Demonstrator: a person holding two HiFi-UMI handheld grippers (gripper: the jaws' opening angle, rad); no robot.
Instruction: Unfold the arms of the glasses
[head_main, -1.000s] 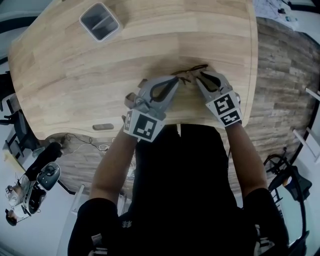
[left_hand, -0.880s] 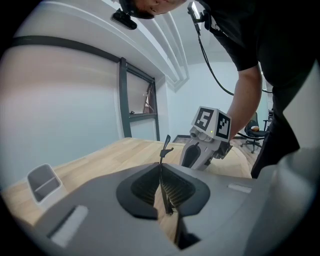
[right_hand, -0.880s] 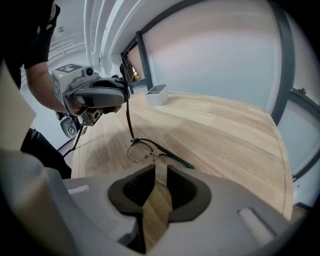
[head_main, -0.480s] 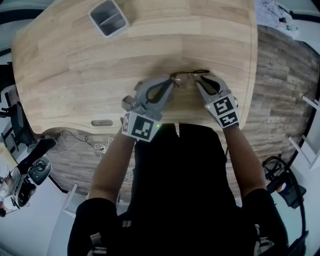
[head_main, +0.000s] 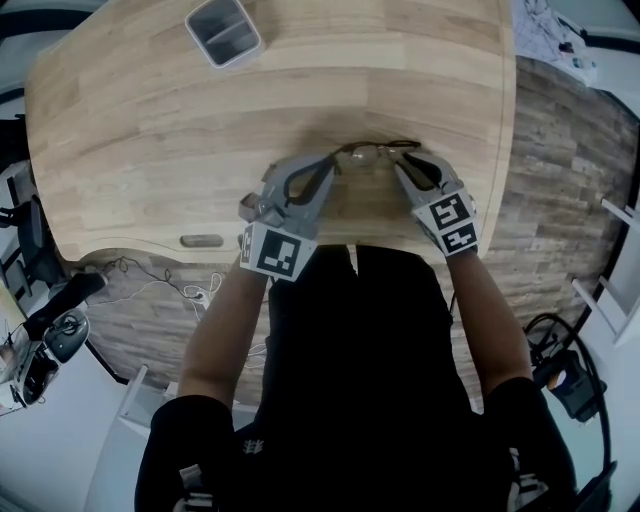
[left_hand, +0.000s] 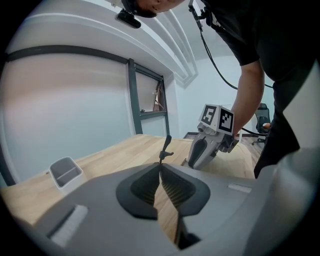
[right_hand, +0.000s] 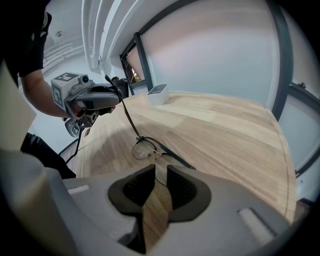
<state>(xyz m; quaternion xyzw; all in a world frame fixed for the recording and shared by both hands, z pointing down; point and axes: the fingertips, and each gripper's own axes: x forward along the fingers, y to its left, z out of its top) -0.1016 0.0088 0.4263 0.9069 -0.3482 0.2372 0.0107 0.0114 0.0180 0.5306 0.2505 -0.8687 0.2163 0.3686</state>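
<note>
Thin dark-framed glasses (head_main: 366, 152) lie at the near side of the wooden table (head_main: 150, 130), between my two grippers. My left gripper (head_main: 333, 161) is shut on the tip of one arm (left_hand: 165, 146), which pokes up past its closed jaws. In the right gripper view that arm (right_hand: 126, 114) runs from the left gripper (right_hand: 95, 97) down to the hinge beside one lens (right_hand: 142, 150). My right gripper (head_main: 399, 166) holds the frame's other side; its jaws hide that lens. The second arm (right_hand: 178, 160) lies folded across behind the frame.
A small grey tray (head_main: 222, 30) stands at the table's far left. The table's right edge (head_main: 507, 110) drops to a wood-pattern floor. The person's body is close against the near edge. Cables and equipment lie on the floor at lower left.
My left gripper has moved a little to the left with the arm tip in it, swinging that arm out from the frame. The right gripper has kept still.
</note>
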